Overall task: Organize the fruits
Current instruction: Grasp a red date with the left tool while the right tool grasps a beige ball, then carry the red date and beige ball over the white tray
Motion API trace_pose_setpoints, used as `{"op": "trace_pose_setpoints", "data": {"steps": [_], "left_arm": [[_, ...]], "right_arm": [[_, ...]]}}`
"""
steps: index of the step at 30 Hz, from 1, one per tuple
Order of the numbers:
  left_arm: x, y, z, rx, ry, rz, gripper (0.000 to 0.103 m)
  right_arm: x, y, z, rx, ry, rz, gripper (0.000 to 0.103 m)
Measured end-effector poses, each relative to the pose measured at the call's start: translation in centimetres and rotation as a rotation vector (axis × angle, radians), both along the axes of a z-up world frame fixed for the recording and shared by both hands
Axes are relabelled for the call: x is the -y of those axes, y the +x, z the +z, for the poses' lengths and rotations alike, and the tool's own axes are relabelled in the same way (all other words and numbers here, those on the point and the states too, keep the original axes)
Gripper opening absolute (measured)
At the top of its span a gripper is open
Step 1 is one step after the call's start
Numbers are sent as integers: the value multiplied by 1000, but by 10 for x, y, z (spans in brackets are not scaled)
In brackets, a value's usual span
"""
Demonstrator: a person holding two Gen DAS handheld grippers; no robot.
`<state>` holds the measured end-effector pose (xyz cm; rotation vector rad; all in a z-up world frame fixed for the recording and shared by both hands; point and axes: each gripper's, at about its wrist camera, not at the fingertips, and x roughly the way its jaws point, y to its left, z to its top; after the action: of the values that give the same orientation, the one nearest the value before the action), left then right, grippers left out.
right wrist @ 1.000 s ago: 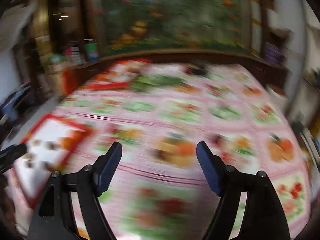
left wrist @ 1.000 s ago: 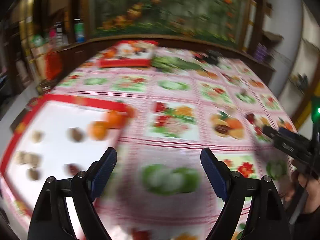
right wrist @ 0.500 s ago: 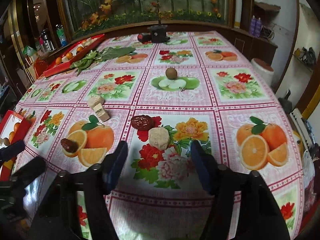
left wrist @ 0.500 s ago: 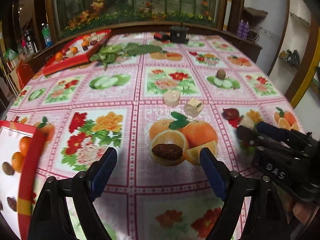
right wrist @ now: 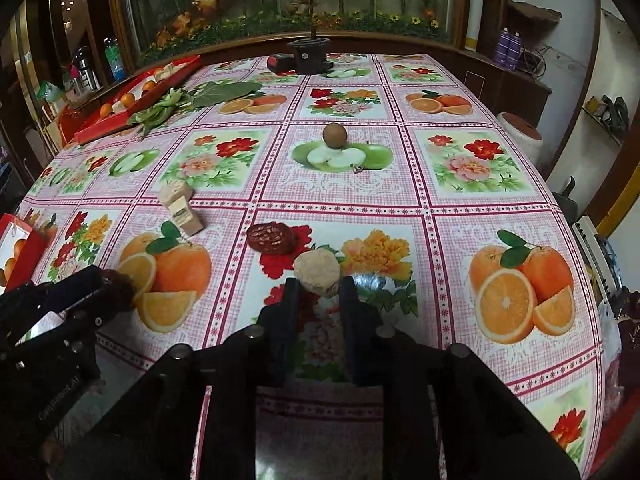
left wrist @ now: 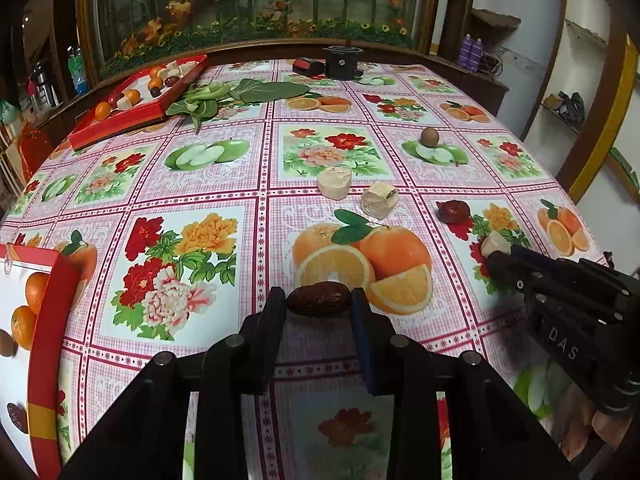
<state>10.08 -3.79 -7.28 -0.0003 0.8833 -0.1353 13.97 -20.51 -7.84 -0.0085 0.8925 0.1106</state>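
Observation:
My left gripper [left wrist: 319,304] is shut on a dark brown date [left wrist: 318,299] lying on the printed tablecloth. My right gripper [right wrist: 318,286] is shut on a pale round cake [right wrist: 317,273]; it also shows at the right of the left wrist view [left wrist: 495,245]. Loose on the cloth are a red date [right wrist: 271,237], two more pale cakes [left wrist: 334,182] [left wrist: 379,199] and a brown round fruit [right wrist: 334,135]. A red-rimmed white tray [left wrist: 42,320] at the near left holds oranges [left wrist: 37,287] and dates.
A second red tray [left wrist: 120,122] with fruits sits at the far left, with green leaves [left wrist: 240,94] beside it. A black stand [left wrist: 343,62] and a red box [left wrist: 307,66] are at the far edge. A wooden ledge and planter wall lie behind.
Both grippers swung right from the tray, dropped to the cloth and closed: the left on the dark date, the right on the pale cake.

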Motion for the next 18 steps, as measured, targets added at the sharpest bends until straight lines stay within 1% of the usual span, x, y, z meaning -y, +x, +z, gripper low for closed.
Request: {"op": "trace_pose_setpoints", "data": {"steps": [5,10,13,18], "left_arm": [[-3,-9,3,12,5,1,32],[-11,-28,12,33,9,18,32],[-20,-43,18,45,2,33,32],[-42,-68,26,58,-21,66,32]], "right_arm": [[-3,-14,1,-1,7,11,21],[-4,-28,3,3,1,16,21],[-4,-38,6,6,3,16,21],[-10,-63,18,36,20,28,21]]}}
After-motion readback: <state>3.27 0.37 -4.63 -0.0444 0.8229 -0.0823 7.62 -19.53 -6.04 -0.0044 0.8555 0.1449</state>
